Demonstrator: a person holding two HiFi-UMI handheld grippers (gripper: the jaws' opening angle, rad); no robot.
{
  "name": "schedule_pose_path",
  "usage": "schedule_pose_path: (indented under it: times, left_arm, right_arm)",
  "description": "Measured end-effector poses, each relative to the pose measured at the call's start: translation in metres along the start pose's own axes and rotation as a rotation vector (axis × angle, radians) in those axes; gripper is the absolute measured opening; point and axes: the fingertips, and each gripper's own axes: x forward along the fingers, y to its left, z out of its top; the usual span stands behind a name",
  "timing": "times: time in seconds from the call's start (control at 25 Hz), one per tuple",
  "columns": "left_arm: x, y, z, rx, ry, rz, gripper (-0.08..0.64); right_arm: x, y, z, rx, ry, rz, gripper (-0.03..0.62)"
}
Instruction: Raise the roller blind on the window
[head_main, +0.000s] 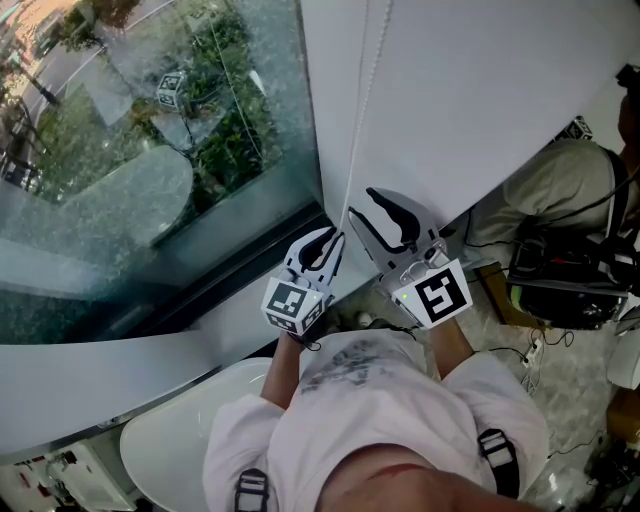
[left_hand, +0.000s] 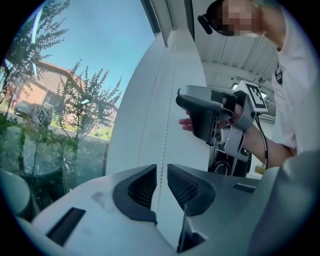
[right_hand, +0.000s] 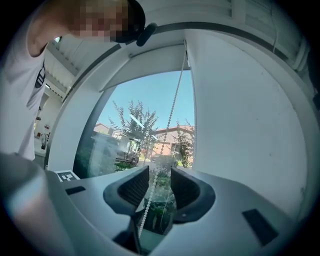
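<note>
left gripper (left_hand: 162, 172): jaws narrowly parted, bead chain (left_hand: 162, 125) runs through the gap, not clamped
right gripper (right_hand: 160, 177): jaws wider apart, same chain between
chain: hangs at window (head_main: 150, 150) right edge
roller blind: can't tell it from white surface (head_main: 480, 80)

Lab-like workroom: big window (head_main: 150, 150) onto trees (head_main: 230, 130), black equipment (head_main: 560, 280), cables (head_main: 540, 345) strewn on floor (head_main: 575, 390).

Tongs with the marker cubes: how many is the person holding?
2. The left tongs and the right tongs sit side by side beside the window, each with the bead chain between its jaws. None looks hidden.
</note>
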Motion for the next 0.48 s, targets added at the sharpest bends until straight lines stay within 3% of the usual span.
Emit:
schedule_pose_path:
  times: [0.08,0.32,0.48]
  left_arm:
    - [-0.003,0.001,0.007,0.005,-0.016,0.009,0.084]
    - [-0.014,0.002,0.034,0.041,-0.08,0.055,0.084]
    - [-0.027,0.003,0.052,0.096,-0.125,0.103,0.024]
  right_arm:
    - [-0.003,0.001,-0.004,0.005,0.017,-0.004,0.175]
    - [-0.015,0.003,-0.021,0.026,0.051,0.01,0.172]
    - [-0.02,0.009,-0.04,0.047,0.063,0.026,0.09]
